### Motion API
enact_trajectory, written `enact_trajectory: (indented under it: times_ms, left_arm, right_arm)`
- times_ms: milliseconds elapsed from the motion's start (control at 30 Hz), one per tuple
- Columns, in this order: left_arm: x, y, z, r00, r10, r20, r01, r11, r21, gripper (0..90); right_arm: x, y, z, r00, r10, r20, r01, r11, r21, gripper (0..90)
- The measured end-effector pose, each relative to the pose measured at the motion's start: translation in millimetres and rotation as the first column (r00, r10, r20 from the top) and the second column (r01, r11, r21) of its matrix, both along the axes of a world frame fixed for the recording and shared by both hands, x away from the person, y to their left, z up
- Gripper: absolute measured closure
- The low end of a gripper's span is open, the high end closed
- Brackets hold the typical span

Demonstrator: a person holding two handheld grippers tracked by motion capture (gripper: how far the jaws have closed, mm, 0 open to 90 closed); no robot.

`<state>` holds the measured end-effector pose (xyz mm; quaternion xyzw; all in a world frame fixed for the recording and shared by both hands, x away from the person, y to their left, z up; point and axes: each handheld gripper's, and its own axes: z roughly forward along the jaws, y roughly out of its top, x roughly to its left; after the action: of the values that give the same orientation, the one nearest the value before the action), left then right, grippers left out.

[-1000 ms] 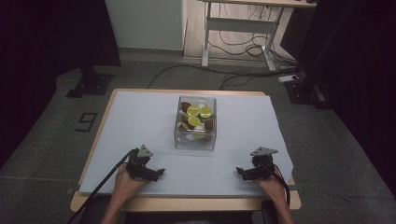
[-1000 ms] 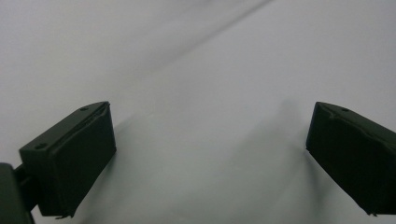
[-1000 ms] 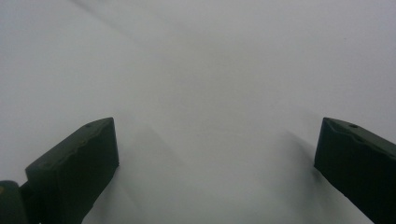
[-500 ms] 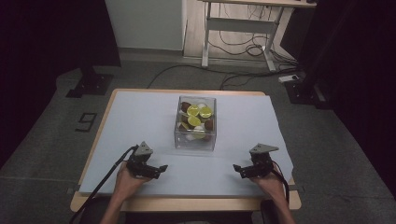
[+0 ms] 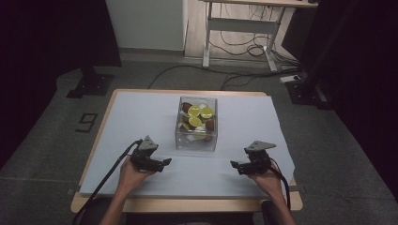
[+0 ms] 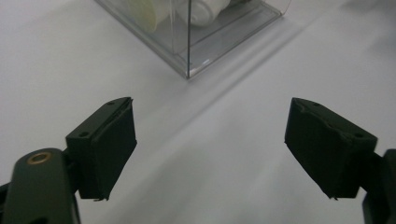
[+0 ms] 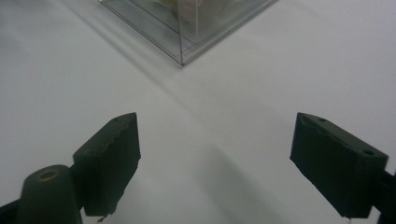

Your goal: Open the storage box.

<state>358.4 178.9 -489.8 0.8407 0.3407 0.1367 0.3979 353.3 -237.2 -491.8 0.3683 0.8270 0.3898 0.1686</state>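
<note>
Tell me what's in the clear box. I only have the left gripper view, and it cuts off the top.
Observer: From the high view, the clear box holds yellow-green citrus slices mixed with brown pieces and white pieces.
Operator: Where is the right claw?
Observer: The right claw is to the right of the box and apart from it, near the front edge of the table, pointing inward.
Operator: Holding anything?
Observer: No. The right gripper view shows its jaws apart over the bare white cover. They have just been closing a little, with nothing between them.
</note>
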Motion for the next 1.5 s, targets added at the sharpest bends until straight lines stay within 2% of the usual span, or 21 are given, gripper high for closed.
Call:
enact_trajectory:
  times_ms: [200,367,400,633,767,1033,1500]
  left_arm:
    - [2.4,-9.6,7.5,0.9993,-0.032,0.017,0.032,0.9994,-0.009,22.6]
    - [6.3,-15.9,12.2,0.9987,-0.046,0.023,0.046,0.9989,-0.011,26.1]
    - [8.6,-18.5,14.0,0.9982,-0.057,0.020,0.057,0.9981,-0.023,27.2]
    - [12.9,-30.0,18.9,0.9956,-0.090,0.026,0.091,0.9954,-0.031,34.4]
    - [16.0,-36.3,21.0,0.9941,-0.105,0.030,0.105,0.9943,-0.020,38.1]
    - [22.2,-46.7,24.1,0.9920,-0.121,0.038,0.122,0.9921,-0.032,43.6]
    - [35.8,-58.8,27.0,0.9904,-0.133,0.036,0.135,0.9903,-0.036,49.5]
  right_arm:
    - [2.1,9.6,4.8,0.9996,0.029,0.004,-0.029,0.9995,0.015,21.0]
    - [5.2,15.4,8.2,0.9996,0.029,0.003,-0.029,0.9990,0.034,23.9]
    - [6.8,18.1,9.9,0.9996,0.029,0.005,-0.029,0.9987,0.041,25.4]
    - [11.9,28.5,15.8,0.9987,0.049,0.013,-0.050,0.9963,0.070,33.5]
    - [14.5,34.7,18.8,0.9982,0.059,0.012,-0.060,0.9950,0.080,39.0]
    - [18.3,49.1,23.0,0.9953,0.094,0.025,-0.095,0.9937,0.058,47.7]
    - [27.3,71.7,26.8,0.9914,0.129,0.020,-0.130,0.9894,0.064,58.9]
